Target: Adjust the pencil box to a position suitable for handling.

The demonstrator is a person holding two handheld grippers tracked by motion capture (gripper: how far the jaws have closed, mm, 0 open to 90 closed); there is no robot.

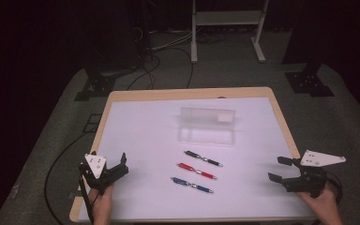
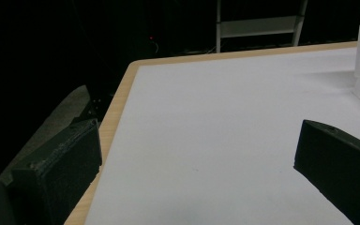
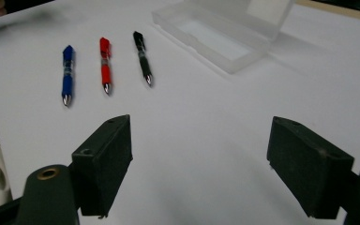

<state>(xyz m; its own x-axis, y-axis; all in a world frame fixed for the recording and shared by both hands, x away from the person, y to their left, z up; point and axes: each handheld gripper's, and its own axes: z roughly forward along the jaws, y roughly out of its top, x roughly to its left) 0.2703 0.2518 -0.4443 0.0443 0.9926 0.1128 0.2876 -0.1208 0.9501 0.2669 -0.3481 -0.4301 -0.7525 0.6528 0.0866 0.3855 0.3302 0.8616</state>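
Hovering at the near corners of the white table [image 1: 136, 126] with bare surface around, the left gripper [image 1: 115, 165] and right gripper [image 1: 281, 168] gaped empty in the high view, jaws wide over the board's left edge in the left gripper view, and the right gripper view faced blue pen [image 3: 67, 75], red pen [image 3: 105, 65], black pen [image 3: 142, 58] and clear case [image 3: 225, 35], unobstructed.

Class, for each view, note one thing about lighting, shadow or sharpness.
High view: white table bright, surroundings nearly black. Left gripper view: near jaws soft, dark background. Right gripper view: blue pen, red pen and black pen fairly sharp; clear case casts a faint shadow.
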